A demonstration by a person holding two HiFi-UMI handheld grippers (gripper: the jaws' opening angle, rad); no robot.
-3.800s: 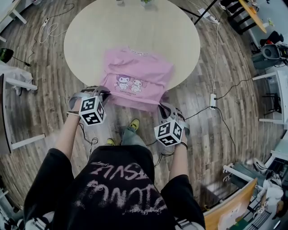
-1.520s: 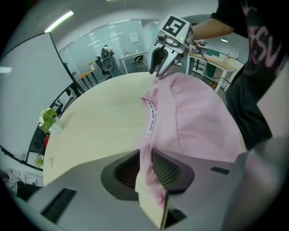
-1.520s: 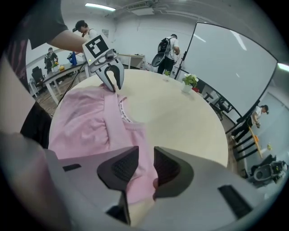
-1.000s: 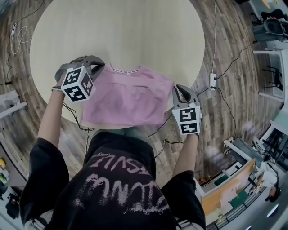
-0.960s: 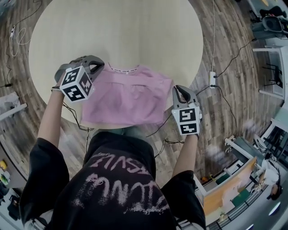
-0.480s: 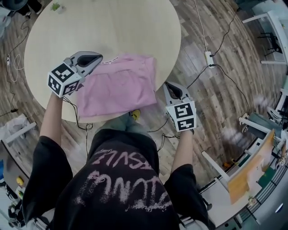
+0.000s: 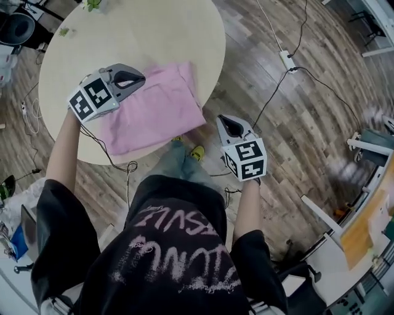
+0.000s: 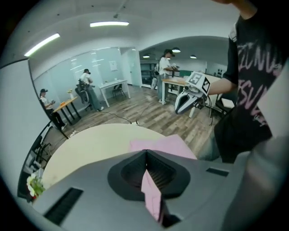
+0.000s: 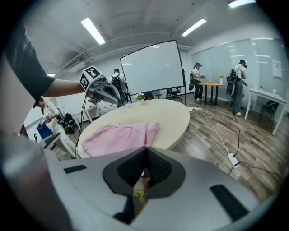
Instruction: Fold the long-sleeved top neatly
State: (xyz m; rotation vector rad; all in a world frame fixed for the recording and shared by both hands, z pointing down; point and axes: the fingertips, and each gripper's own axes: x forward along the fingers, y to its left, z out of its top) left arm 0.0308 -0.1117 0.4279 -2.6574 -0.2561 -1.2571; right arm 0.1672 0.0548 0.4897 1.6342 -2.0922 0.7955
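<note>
The pink long-sleeved top [image 7: 154, 106] lies folded into a rough rectangle near the front edge of the round beige table [image 7: 141, 31]. My left gripper [image 7: 141, 78] hovers over its far left corner, shut on a strip of the pink cloth [image 8: 152, 196] that shows between the jaws. My right gripper [image 7: 221, 117] is off the table to the right, over the wooden floor, shut with nothing held. The right gripper view shows the top [image 9: 119, 136] flat on the table, with the left gripper [image 9: 106, 93] above it.
A small plant [image 7: 92, 5] stands at the table's far edge. A power strip [image 7: 287, 59] and cables lie on the floor to the right. The person's yellow shoe [image 7: 197, 152] is below the table edge. Desks, a whiteboard [image 9: 153, 67] and people fill the background.
The right gripper has come away from the top's right edge and now hangs beside the table. The left gripper, still gripping cloth, has risen and shifted along the top's far edge.
</note>
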